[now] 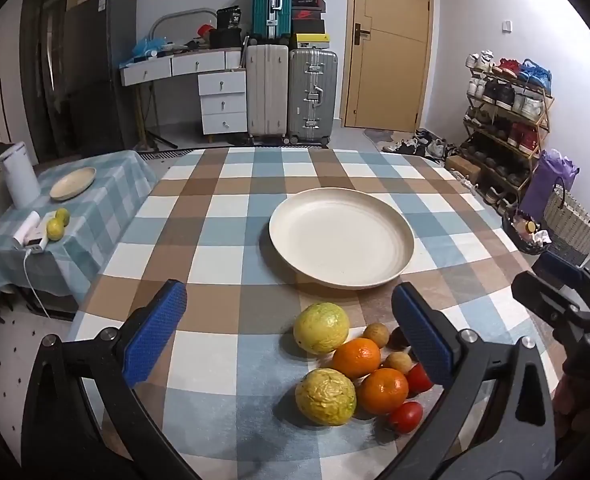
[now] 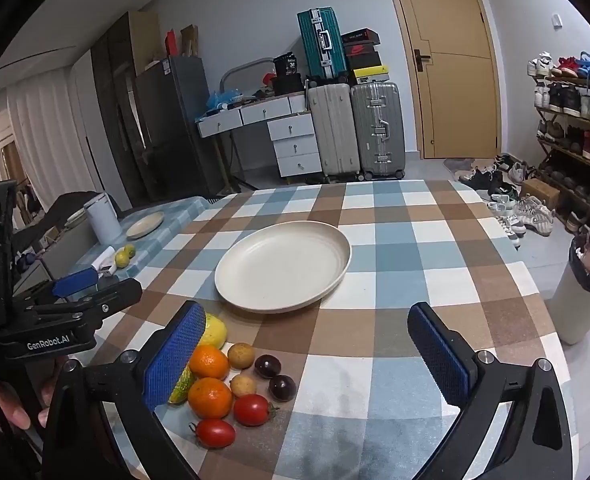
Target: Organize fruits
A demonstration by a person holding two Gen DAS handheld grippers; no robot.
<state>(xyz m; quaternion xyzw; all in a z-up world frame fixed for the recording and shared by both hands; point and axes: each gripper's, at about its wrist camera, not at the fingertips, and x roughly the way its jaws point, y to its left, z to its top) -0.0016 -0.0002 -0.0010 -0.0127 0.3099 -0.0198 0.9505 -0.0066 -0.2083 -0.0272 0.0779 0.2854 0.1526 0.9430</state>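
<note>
Fruits point(image 1: 359, 364) clustered nr empty cream plate point(image 1: 341, 236); oranges, tomatoes, yellow-green rounds.

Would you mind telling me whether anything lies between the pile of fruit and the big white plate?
Nothing visible does: only bare checked tablecloth separates the fruit pile from the empty plate.

Only thing you can really read is "GenRobot.AI" on your left gripper point(image 2: 75, 280), in white print.
</note>
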